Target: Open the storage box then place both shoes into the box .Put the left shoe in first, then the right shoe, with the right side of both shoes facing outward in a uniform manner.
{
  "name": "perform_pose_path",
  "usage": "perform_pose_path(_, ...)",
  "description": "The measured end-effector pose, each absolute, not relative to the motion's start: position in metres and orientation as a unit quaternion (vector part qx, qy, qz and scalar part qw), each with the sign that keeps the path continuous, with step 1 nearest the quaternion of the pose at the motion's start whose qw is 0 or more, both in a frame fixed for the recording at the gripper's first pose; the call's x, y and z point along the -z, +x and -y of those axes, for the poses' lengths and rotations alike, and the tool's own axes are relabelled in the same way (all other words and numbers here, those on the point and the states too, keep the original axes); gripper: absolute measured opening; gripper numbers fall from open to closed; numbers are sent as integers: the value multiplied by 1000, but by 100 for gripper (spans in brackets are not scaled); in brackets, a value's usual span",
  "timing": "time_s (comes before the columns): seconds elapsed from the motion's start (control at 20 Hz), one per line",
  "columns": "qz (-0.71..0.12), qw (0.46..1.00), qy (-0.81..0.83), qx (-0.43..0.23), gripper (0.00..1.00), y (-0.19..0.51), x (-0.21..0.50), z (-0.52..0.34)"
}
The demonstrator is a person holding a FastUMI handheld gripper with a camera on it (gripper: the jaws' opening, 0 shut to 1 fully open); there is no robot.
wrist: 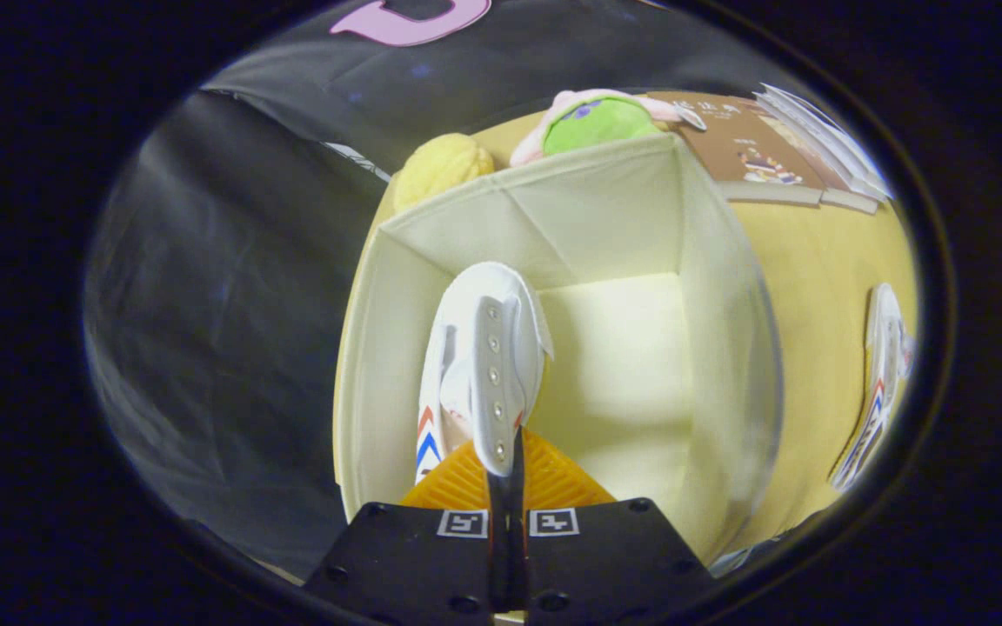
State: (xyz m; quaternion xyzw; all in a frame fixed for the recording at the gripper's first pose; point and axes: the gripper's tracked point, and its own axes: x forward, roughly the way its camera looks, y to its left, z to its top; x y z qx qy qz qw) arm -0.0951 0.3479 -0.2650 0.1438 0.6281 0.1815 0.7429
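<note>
gripper view looks down into the open storage box [731, 348], so the opening step reads as done. the gripper [505, 469] has its fingers pressed nearly together, pinching the eyelet flap of a white shoe [479, 348] that hangs just ahead of them, inside the box and close to the wall on the gripper's left. whether its sole touches the box floor i cannot tell. the second shoe [879, 382] lies on the yellow table [814, 287], well off to the gripper's right, outside the box. beyond the box sit a yellow plush toy [440, 165], a green plush toy [597, 122] and some books [753, 148].

judging by this, the step in hand is placing the first shoe. next it calls for lowering the shoe until it rests against that wall, spreading the fingers to let go, then lifting clear and reaching right for the other shoe, leaving the free floor space for it.
</note>
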Motion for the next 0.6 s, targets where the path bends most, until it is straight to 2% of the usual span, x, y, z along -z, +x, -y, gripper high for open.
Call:
perform_pose_path(0.15, -624, 747, 139, -184, 43, -94, 268, -347)
perform_pose_path(0.5, -588, 752, 165, -248, 98, -93, 237, -356)
perform_pose_path(0.6, -567, 763, 168, -262, 98, -88, 223, -350)
